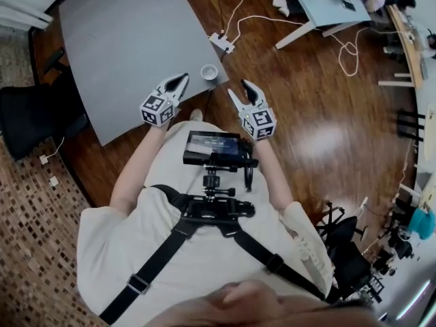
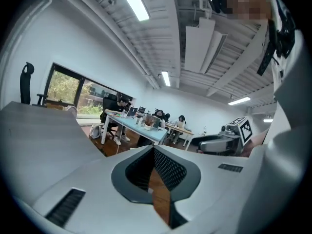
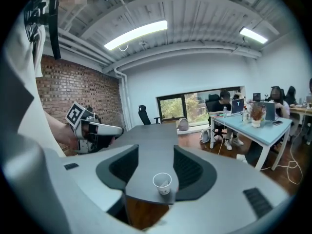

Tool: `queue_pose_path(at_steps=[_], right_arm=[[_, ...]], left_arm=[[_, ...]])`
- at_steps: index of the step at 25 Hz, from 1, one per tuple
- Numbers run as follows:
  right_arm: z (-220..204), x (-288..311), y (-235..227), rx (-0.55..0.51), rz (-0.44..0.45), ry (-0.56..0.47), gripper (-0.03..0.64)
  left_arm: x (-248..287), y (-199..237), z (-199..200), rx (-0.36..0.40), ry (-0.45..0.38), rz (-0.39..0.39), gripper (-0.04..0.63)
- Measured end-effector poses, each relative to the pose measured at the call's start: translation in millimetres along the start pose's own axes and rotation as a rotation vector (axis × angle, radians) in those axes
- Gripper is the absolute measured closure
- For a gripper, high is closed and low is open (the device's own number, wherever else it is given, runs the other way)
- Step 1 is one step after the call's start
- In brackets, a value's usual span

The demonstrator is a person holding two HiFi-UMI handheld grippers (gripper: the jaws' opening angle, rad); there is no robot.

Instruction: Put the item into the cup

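Observation:
A white paper cup (image 1: 209, 72) stands at the near corner of the grey table (image 1: 129, 39). In the right gripper view the cup (image 3: 162, 183) sits ahead between the jaws, at a distance, and something pale shows inside it. My left gripper (image 1: 183, 78) hovers left of the cup with its jaws shut. In its own view the left gripper (image 2: 152, 148) has its pads together with nothing between them. My right gripper (image 1: 238, 88) is off the table's corner, right of the cup. Seen in its own view, the right gripper (image 3: 156, 149) stands open and empty.
A black office chair (image 1: 30, 111) stands left of the table. A power strip (image 1: 222, 43) and white cables lie on the wooden floor beyond the cup. A light blue desk (image 3: 253, 126) with people seated at it is further off. A small monitor (image 1: 212, 148) hangs on the chest rig.

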State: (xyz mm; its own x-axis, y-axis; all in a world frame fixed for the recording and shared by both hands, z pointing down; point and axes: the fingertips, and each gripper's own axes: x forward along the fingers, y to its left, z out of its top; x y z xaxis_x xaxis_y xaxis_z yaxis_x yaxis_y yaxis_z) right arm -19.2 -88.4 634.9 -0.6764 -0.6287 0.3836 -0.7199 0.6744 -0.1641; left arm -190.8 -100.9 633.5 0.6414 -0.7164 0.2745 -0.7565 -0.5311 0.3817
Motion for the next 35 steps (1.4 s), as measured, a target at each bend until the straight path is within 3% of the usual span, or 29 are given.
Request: queue_pose_path(at_steps=[4,8,17,24,30,35], right_arm=[[-5,-27,3,0.003,0.019,-0.018,0.379],[-13,-69,3,0.021,0.029,-0.028,0.379],[-42,-161,-9,0.049,0.063,-0.036,0.379],[-44,-215,-31,0.022,0.110,-0.045,0.379],[-61,-219,-23,-0.067,0.104,-0.003,0.379],[-55,-220,-7,-0.092,0.106,-0.011,0.379]], left_arm=[[-15,-29,-30,-0.099,0.020,-0.021,0.594],[-13,-77,-60,-0.120,0.064,-0.009,0.594],[-24,-166,-89,-0.079,0.028,0.078,0.594],[-51,-231,-94,-0.061,-0.027,0.202,0.594],[-81,-247,-103,-0.011,0.008,0.275,0.594],[-95,-244,-101,-0.017,-0.004,0.297,0.594]])
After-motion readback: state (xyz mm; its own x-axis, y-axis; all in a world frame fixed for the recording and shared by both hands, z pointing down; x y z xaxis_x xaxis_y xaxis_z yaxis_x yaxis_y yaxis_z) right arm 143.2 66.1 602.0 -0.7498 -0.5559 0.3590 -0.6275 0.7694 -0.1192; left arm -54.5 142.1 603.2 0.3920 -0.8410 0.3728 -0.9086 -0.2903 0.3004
